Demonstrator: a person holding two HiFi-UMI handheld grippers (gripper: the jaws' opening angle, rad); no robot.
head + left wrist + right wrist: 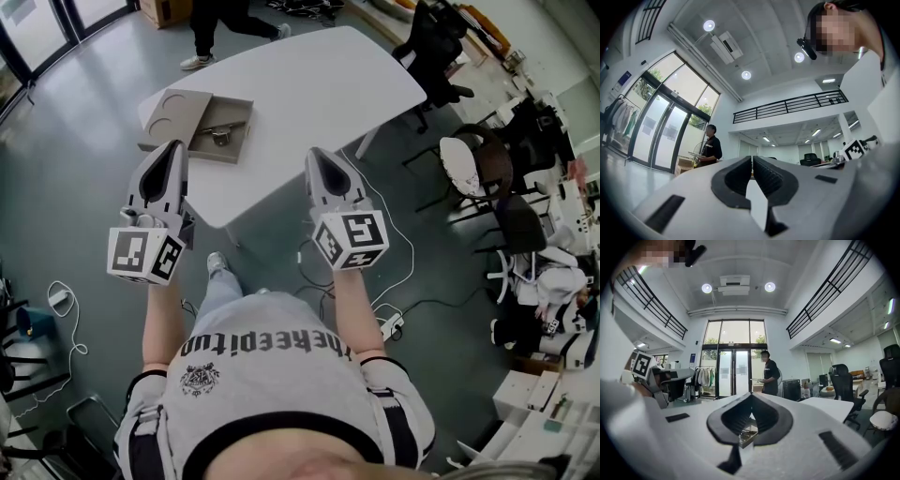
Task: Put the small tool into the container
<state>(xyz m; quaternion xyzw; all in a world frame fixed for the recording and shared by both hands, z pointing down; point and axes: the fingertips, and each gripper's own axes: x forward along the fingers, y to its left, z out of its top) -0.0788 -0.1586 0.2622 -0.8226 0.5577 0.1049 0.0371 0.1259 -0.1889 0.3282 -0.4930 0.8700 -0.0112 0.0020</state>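
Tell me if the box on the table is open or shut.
Open. The box shows its inside, holding a small metal piece; a flat panel lies beside it.

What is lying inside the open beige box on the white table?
A small metal object lies inside the box; it is too small to tell what kind. Whatever is beneath it is covered.

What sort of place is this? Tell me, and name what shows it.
Probably an open-plan office or lab hall: a white table with office chairs beside it, tall glass doors, and a railing along an upper gallery.
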